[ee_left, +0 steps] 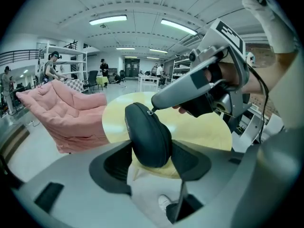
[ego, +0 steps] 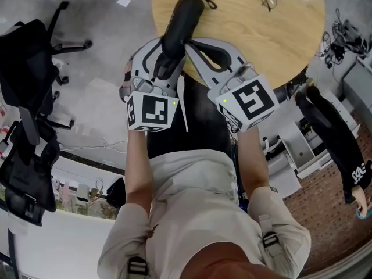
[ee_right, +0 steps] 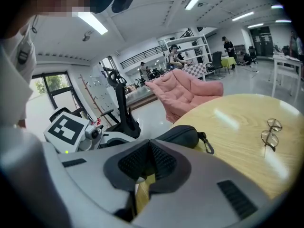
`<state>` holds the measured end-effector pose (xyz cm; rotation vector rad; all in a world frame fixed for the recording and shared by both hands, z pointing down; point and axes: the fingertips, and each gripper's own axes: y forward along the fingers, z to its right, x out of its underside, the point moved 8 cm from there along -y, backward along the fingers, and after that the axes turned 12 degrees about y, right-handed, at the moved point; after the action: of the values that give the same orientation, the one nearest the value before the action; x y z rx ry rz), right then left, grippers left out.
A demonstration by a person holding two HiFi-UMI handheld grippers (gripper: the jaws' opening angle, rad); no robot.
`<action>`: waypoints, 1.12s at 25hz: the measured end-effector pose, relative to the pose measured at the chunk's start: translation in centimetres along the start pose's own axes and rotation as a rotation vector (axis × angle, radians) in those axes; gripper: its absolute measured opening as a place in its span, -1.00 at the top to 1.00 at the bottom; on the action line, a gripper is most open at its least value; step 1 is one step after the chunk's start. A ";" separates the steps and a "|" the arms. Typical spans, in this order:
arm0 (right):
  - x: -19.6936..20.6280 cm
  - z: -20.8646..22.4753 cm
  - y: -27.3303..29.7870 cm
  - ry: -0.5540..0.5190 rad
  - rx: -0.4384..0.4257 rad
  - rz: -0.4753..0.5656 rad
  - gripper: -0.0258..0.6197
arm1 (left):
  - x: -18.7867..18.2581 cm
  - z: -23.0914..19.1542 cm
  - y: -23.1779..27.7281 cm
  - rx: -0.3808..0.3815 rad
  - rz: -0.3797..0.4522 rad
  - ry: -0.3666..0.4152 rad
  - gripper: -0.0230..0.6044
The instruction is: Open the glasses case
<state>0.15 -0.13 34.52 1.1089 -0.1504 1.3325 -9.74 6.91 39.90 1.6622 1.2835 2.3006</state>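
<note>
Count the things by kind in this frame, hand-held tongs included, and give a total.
Glasses case: 1
Eyeglasses: 1
Tongs: 2 (left tongs, right tongs)
Total: 4

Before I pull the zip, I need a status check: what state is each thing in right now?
glasses case: zipped shut, clamped between the left jaws.
left gripper: shut on the glasses case.
right gripper: shut, tips at the zipper pull.
glasses: out of the case, lying on the table.
</note>
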 end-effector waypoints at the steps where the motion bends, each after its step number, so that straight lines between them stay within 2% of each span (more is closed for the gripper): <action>1: -0.1 0.1 0.0 0.021 -0.008 0.001 0.85 | 0.0 0.0 0.0 0.001 0.003 -0.001 0.06; 4: -0.2 0.4 0.0 0.080 -0.019 0.007 0.85 | 0.0 0.0 -0.2 0.004 0.009 -0.003 0.07; 7: -0.4 0.2 0.0 0.061 -0.002 0.004 0.85 | -0.1 0.0 -0.2 0.006 0.008 -0.007 0.07; 13: 0.0 -0.6 0.2 -0.212 0.012 -0.099 0.79 | 0.0 0.1 -0.2 0.019 0.002 -0.019 0.06; 18: 0.5 -1.0 -0.1 -0.391 0.040 -0.189 0.58 | -0.1 0.0 -0.1 0.028 0.017 -0.038 0.06; 26: 1.0 -2.0 0.3 -0.596 0.108 -0.199 0.60 | 0.0 0.0 0.0 0.037 0.014 -0.046 0.06; 28: 1.2 -2.1 0.6 -0.633 0.109 -0.220 0.70 | 0.0 0.1 0.1 0.037 0.010 -0.046 0.06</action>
<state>-1.01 2.05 34.57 1.5673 -0.4102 0.7682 -9.64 6.90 39.94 1.7262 1.3196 2.2432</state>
